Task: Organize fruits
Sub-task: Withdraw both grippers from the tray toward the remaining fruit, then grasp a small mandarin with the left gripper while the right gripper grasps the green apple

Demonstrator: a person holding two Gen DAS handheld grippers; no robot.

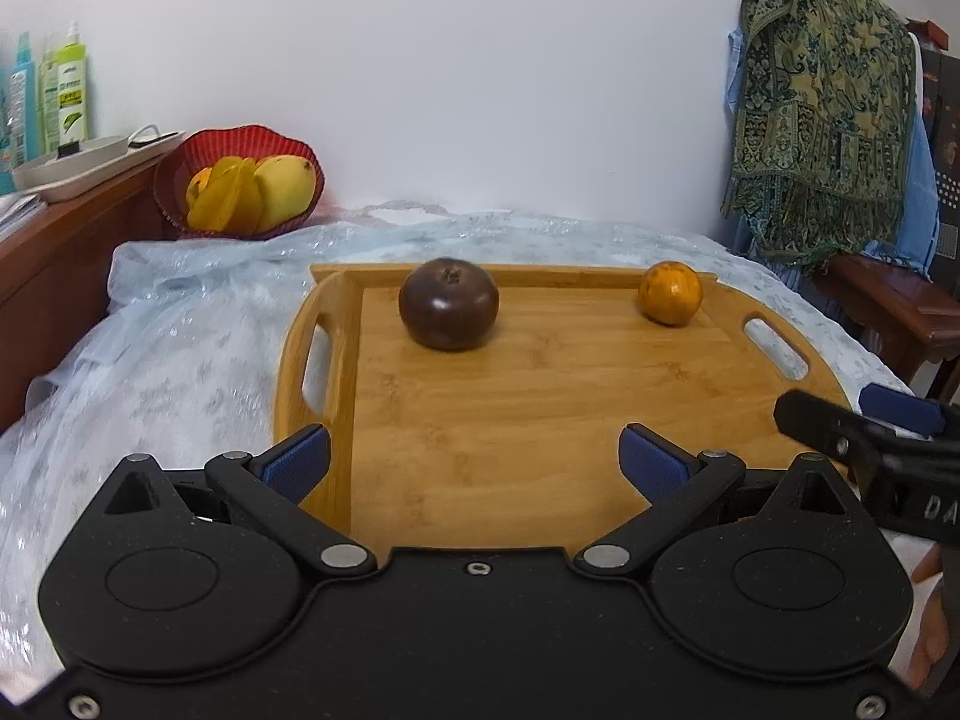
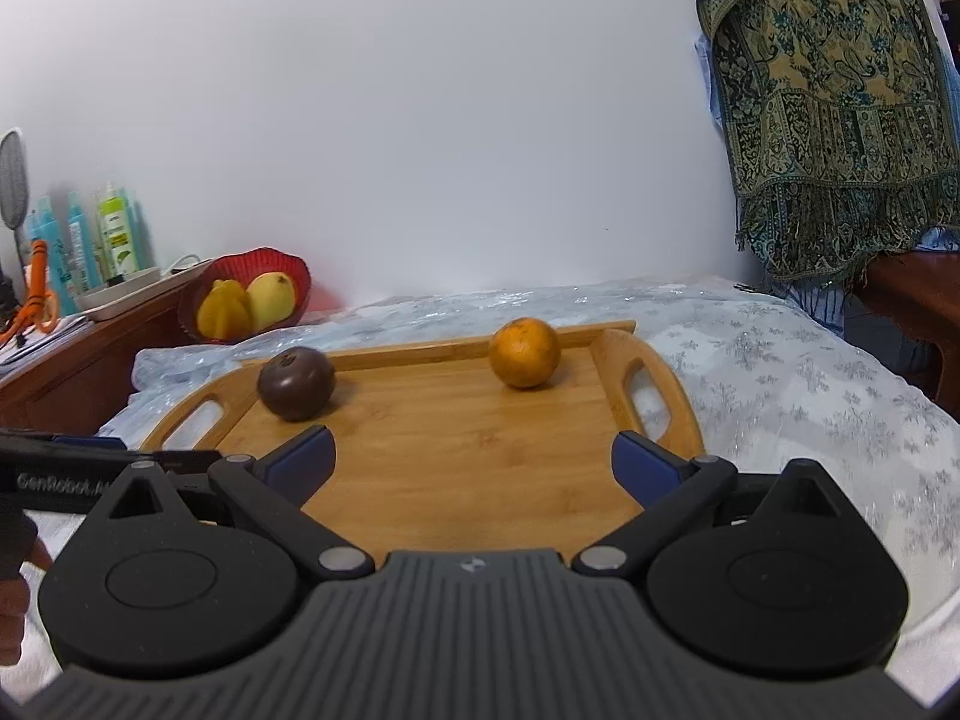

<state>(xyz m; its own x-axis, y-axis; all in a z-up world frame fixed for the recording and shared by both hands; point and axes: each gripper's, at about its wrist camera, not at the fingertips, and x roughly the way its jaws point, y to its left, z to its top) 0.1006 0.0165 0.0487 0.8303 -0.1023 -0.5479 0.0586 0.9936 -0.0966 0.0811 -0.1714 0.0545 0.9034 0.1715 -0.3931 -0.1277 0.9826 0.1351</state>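
A dark purple round fruit [image 1: 449, 312] and an orange [image 1: 669, 291] sit at the far side of a wooden tray [image 1: 540, 420]. In the right wrist view the purple fruit [image 2: 296, 383] is at the tray's [image 2: 468, 450] far left and the orange [image 2: 524, 351] at its far right. A red basket [image 1: 240, 180] holding yellow fruits [image 1: 258, 192] stands at the back left; it also shows in the right wrist view [image 2: 252, 294]. My left gripper [image 1: 474, 459] is open and empty over the tray's near edge. My right gripper [image 2: 474, 456] is open and empty there too.
The tray lies on a pale blue patterned cloth [image 2: 780, 372]. A wooden cabinet [image 1: 72, 240] with bottles [image 1: 72, 90] and a white dish stands at the left. A patterned scarf [image 1: 828, 96] hangs at the right over a wooden stand [image 1: 888, 300]. A white wall is behind.
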